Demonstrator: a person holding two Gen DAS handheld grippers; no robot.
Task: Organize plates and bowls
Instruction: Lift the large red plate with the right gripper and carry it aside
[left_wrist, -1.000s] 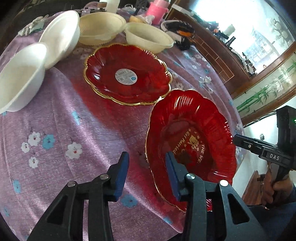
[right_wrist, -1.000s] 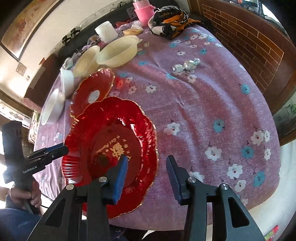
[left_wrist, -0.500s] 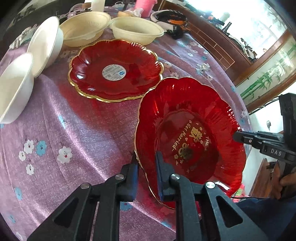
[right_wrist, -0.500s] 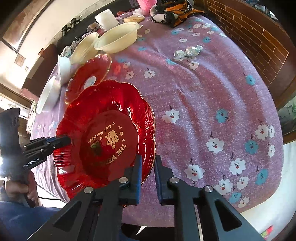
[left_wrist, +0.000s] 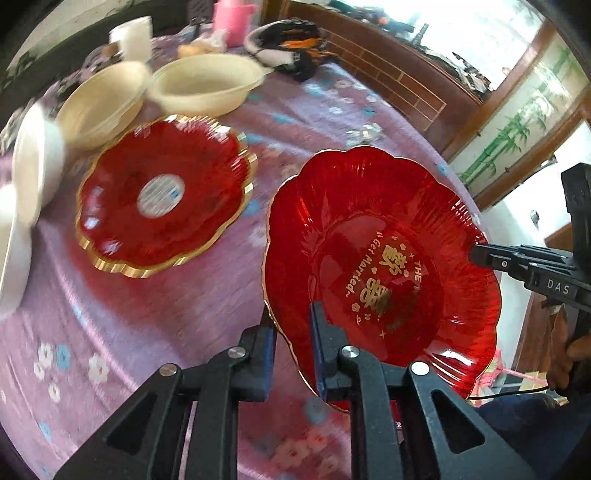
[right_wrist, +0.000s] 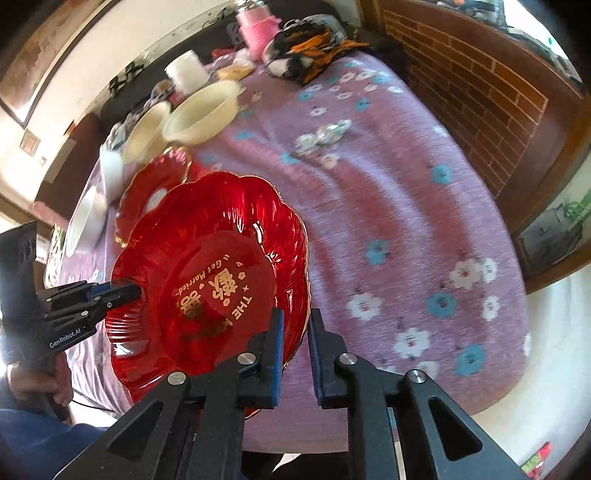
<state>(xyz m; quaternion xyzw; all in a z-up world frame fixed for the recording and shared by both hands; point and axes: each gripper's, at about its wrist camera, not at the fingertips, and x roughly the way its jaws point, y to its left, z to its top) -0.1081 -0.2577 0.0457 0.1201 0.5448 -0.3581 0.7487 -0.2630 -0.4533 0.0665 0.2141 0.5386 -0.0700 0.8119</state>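
currently we find the left gripper (left_wrist: 293, 334) and right gripper (right_wrist: 293, 334) clamped on opposite rims of the lettered red plate (left_wrist: 384, 266), raised over the tablecloth (right_wrist: 388, 206); uneven pulling could make it slip.

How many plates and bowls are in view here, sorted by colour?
Red plates: 2, the printed plate clamped at opposite rims by the left gripper and right gripper, and the stickered plate on the tablecloth.
Cream bowls: 2, and.
White bowls: 2, and.
Total: 6
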